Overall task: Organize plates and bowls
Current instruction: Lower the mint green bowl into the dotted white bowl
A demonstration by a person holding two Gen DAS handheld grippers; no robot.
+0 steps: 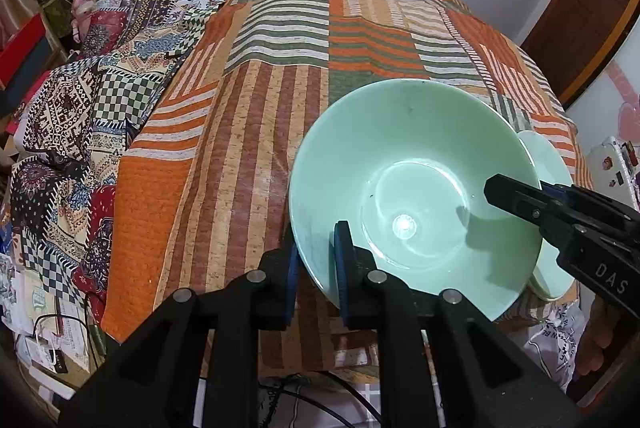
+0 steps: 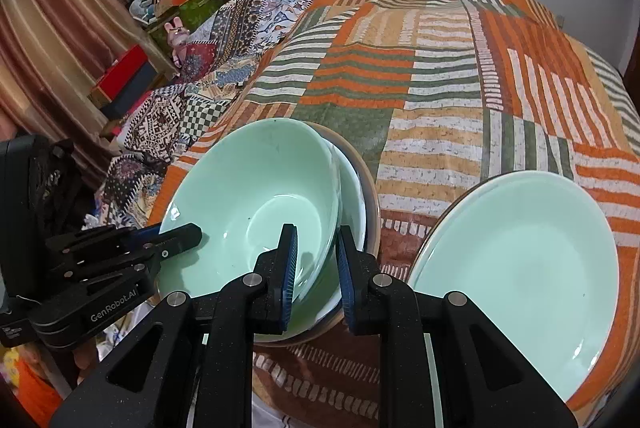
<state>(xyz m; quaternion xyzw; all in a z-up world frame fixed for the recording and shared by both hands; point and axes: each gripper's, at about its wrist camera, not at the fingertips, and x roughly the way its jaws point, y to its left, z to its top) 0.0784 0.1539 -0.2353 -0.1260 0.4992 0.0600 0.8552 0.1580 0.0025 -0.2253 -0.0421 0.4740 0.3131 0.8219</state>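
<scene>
A mint-green bowl (image 1: 400, 156) (image 2: 248, 180) sits tilted on top of a stack of other bowls (image 2: 362, 204) on the striped patchwork cloth. My left gripper (image 1: 316, 244) is shut on the bowl's near-left rim, one blue pad inside and one outside. From the opposite side, my right gripper (image 2: 316, 236) is shut on the same bowl's rim, where the lower bowls' edges crowd close. Each wrist view also shows the other gripper: the right gripper (image 1: 516, 194) and the left gripper (image 2: 188, 234). A large mint-green plate (image 2: 520, 268) lies to the right of the stack.
The striped orange, green and tan cloth (image 1: 280, 88) stretches far behind the dishes. A bunched patterned quilt (image 1: 100, 100) lies along its left side. Boxes and soft toys (image 2: 168, 0) pile up against the curtain and wall at the left. Cables hang below the near edge.
</scene>
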